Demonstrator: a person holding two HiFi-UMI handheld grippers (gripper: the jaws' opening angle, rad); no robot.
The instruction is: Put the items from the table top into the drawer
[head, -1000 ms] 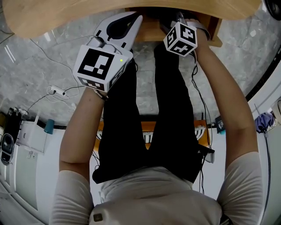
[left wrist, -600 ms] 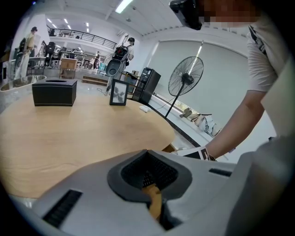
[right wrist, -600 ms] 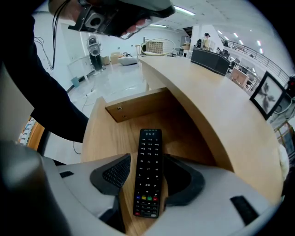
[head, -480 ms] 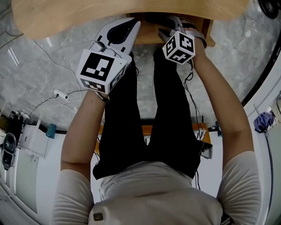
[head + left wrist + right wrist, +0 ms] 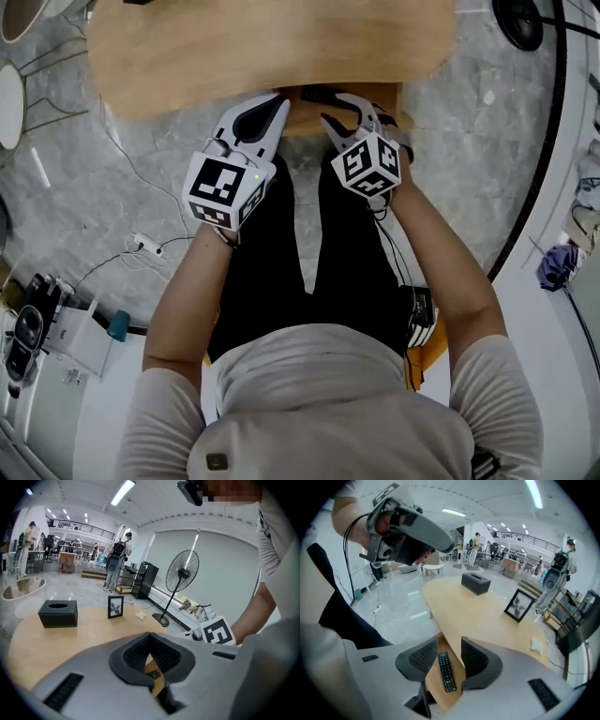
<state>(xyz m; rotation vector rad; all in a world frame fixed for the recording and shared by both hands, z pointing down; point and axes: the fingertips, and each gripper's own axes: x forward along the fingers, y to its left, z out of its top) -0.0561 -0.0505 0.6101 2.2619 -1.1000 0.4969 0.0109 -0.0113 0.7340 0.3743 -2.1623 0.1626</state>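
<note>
Behind my left gripper [image 5: 150, 637], only a corner of the remote [image 5: 153, 673] shows. From above, the table top [image 5: 272, 47] hides most of the drawer [image 5: 302, 120]. The far white scrap [image 5: 140, 616] is too small to name.

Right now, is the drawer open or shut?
Open: the light wooden drawer sticks out below the wooden table top, with a black remote control lying inside.

I find no readable text, number or brand anywhere. The marker cubes [image 5: 223, 190] [image 5: 367, 165] carry only black-and-white square patterns, and the print on the remote [image 5: 446, 672] is too small for me to read.
</note>
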